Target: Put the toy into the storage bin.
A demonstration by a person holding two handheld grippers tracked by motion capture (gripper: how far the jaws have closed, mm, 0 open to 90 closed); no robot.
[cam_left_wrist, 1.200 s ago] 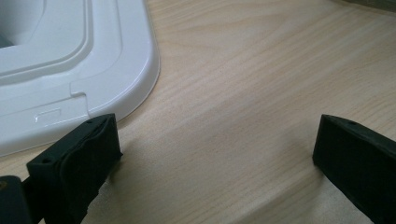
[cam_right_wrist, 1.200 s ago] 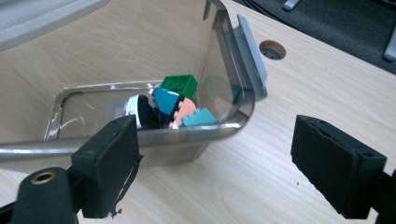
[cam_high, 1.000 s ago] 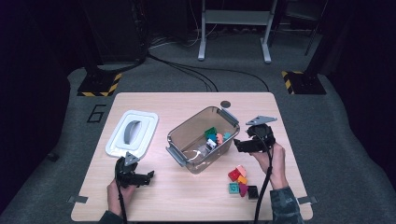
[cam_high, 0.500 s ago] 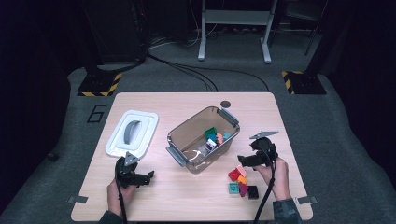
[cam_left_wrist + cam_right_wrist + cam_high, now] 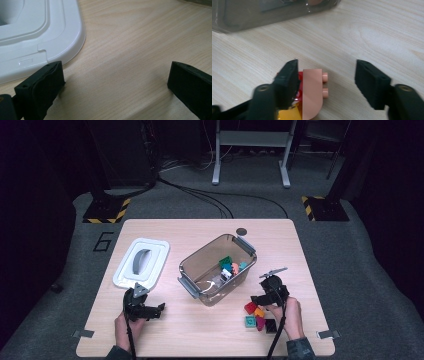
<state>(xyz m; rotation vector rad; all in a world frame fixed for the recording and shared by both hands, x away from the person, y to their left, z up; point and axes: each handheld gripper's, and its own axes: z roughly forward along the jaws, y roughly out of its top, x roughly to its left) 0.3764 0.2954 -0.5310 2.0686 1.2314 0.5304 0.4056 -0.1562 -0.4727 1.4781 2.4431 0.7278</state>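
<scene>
Pink brick (image 5: 313, 93): smooth plastic, rounded end, two studs.

My right gripper (image 5: 260, 300) dropped from beside the bin (image 5: 216, 269) to the bricks (image 5: 257, 316) at lower right. My jaws have been closing around a pink brick (image 5: 313, 92).

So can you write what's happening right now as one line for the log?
right gripper: jaws closing round pink brick, not clamped | left gripper: open, resting by white lid | clear box: some bricks inside
</scene>
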